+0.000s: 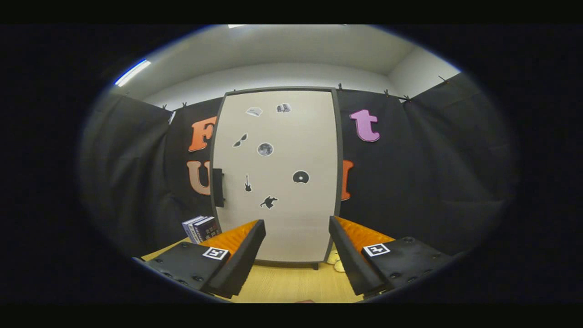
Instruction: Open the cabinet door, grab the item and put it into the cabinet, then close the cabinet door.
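Note:
A tall cabinet stands straight ahead on the wooden table, its pale door (278,182) shut and dotted with small stickers. A dark handle (218,187) sits on the door's left edge at mid height. My gripper (297,225) is open, with nothing between its fingers, and it hovers in front of the lower part of the door, some way short of it. A small pale item (336,261) lies on the table by the cabinet's lower right corner, partly hidden behind the right finger (346,255).
A few books (201,228) stand to the left of the cabinet, beyond the left finger. The wooden tabletop (291,284) runs from the fingers to the cabinet's base. Black cloth walls close in the booth on both sides.

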{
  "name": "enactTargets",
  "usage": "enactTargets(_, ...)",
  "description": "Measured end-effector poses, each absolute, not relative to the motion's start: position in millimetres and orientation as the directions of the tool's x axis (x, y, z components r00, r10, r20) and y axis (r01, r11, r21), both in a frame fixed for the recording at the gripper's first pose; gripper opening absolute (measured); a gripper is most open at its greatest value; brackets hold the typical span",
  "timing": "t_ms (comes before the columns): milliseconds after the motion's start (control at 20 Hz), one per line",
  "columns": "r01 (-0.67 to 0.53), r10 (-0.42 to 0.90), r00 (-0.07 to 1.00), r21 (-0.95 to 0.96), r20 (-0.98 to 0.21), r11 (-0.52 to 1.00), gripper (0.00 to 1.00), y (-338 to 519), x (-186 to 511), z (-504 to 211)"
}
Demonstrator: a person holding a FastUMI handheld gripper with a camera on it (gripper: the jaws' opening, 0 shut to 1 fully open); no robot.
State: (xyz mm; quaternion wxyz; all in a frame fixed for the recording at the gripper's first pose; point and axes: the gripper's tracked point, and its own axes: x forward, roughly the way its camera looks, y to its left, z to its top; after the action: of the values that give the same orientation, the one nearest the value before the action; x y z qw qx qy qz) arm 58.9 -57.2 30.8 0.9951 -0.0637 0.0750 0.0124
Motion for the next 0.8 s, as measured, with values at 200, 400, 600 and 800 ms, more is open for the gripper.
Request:
enactTargets(200,-0.022,-0.001,0.991,-0.172,-0.136,0.985,0.92,-81,42,34)
enactTargets(400,-0.038,0.015,0.989,-0.154,-0.147,0.987,0.92,-90,26,29)
enactTargets(600,-0.036,0.017,0.990,-0.130,-0.143,0.991,0.92,-103,17,26)
enactTargets(800,-0.014,-0.001,0.991,-0.117,-0.131,0.993,0.92,-114,4,30)
